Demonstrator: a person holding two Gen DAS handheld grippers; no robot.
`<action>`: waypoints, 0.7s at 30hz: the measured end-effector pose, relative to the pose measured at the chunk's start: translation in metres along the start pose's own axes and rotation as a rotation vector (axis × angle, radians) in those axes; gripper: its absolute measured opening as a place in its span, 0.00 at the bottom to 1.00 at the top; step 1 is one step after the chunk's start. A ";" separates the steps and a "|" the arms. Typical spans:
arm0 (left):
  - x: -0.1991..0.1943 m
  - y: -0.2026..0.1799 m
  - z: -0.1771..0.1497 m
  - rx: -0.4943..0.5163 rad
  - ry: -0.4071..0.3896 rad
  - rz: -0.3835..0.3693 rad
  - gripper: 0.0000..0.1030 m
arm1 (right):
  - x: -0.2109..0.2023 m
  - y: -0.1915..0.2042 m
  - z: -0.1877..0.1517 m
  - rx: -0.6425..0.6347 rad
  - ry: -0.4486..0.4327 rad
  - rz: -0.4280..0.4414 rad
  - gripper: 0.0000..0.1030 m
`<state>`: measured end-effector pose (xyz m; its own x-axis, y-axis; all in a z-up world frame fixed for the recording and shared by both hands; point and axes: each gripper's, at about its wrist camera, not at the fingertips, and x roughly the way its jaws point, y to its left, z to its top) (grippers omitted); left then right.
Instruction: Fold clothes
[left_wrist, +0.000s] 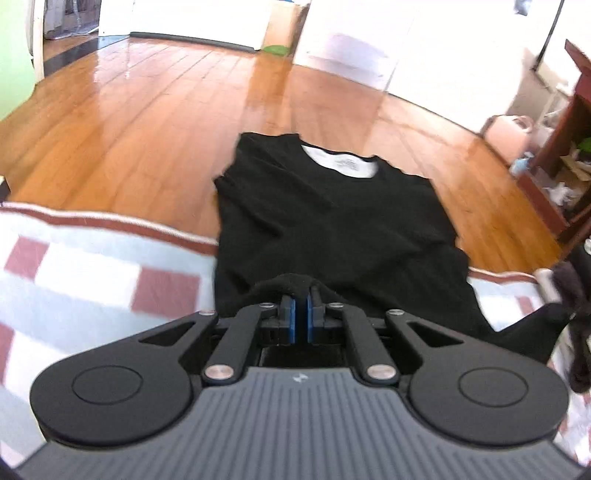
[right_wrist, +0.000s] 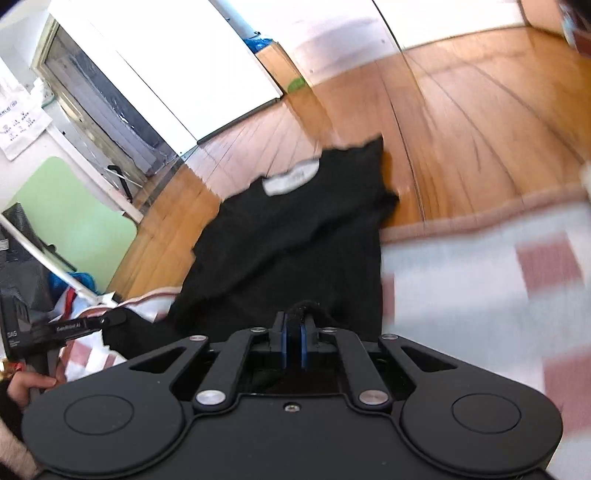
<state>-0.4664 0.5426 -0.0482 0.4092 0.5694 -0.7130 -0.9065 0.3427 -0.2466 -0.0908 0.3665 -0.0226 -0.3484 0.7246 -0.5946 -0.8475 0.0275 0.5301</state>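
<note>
A black T-shirt (left_wrist: 332, 221) is seen spread front-up, with its collar end on a glossy wooden floor (left_wrist: 129, 122) and its hem end on a checked blanket (left_wrist: 85, 273) of pale blue, white and dull red squares. A white inner neck label (left_wrist: 341, 162) is visible inside the collar, at the end farthest from the cameras.

In the left wrist view, the left gripper (left_wrist: 300, 295) is shown at the near hem of the shirt. Its blue-padded jaws are drawn almost together, and a raised fold of black cloth is pinched between them. At the right edge of this view, another dark piece of equipment is glimpsed with black cloth bunched against it; it is too blurred to be identified with certainty.

In the right wrist view, the same shirt (right_wrist: 295, 236) is shown tilted, with the label (right_wrist: 291, 179) toward the top. The right gripper (right_wrist: 293, 321) is likewise nearly closed, and a small bunch of the shirt's hem is clamped between its blue pads. At the lower left, a hand (right_wrist: 33, 384) is seen wrapped around the handle of the other gripper. Both views are softened by motion blur.
</note>
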 end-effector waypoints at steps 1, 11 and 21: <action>0.007 0.001 0.011 0.021 0.012 0.021 0.05 | 0.006 0.001 0.017 -0.014 0.003 -0.008 0.09; 0.091 0.046 0.031 -0.155 0.072 0.032 0.05 | 0.079 -0.027 0.084 0.071 0.077 -0.142 0.09; 0.091 0.040 0.038 -0.104 -0.033 0.016 0.06 | 0.089 -0.027 0.055 -0.064 0.040 -0.199 0.08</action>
<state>-0.4617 0.6365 -0.0981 0.3964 0.5988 -0.6959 -0.9180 0.2550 -0.3036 -0.0770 0.4686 -0.0565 -0.1861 0.6809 -0.7083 -0.9244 0.1230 0.3611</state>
